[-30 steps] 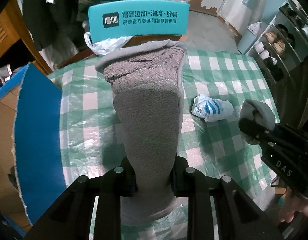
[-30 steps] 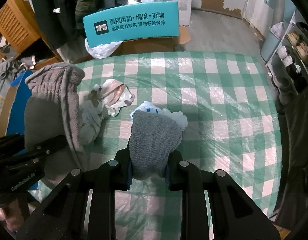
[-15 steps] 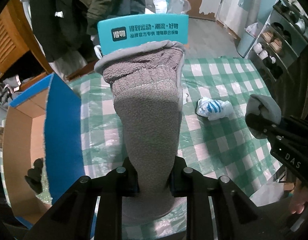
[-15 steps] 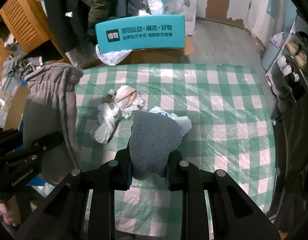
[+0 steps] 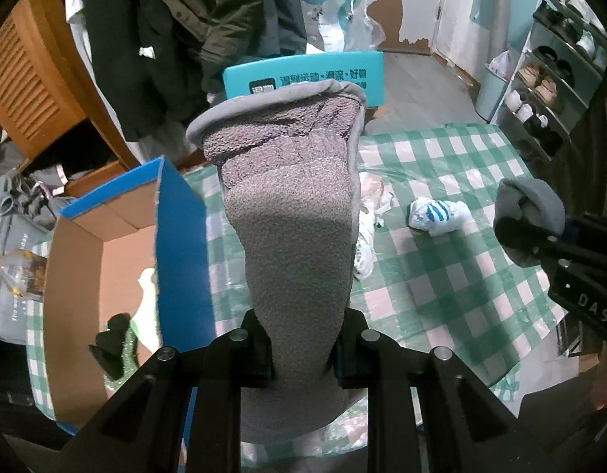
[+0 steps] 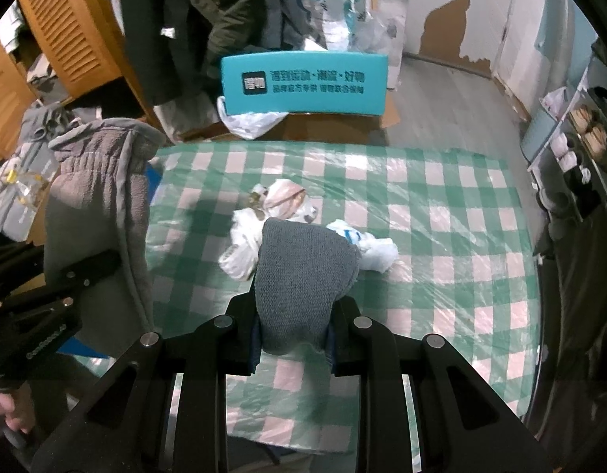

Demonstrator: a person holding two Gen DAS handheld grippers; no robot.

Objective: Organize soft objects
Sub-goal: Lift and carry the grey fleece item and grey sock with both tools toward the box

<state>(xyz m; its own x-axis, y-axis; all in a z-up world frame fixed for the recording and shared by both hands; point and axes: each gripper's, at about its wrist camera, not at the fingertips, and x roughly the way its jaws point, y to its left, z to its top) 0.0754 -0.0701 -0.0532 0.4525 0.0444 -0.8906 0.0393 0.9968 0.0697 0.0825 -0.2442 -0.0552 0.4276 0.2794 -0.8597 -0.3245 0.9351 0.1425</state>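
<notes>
Your left gripper pinches the grey fleece sock; your right gripper, angled downward, clamps its toe end above the tabletop.

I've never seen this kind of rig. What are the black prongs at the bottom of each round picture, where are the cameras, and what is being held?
A person holds hand-held tongs in each hand; a fisheye camera on each looks along its prongs. The left tongs are shut on one end of a long grey fleece sock; the right tongs are shut on its other end. On the green-checked tablecloth lie a blue-striped white bundle and crumpled pale cloths. An open cardboard box stands left.
</notes>
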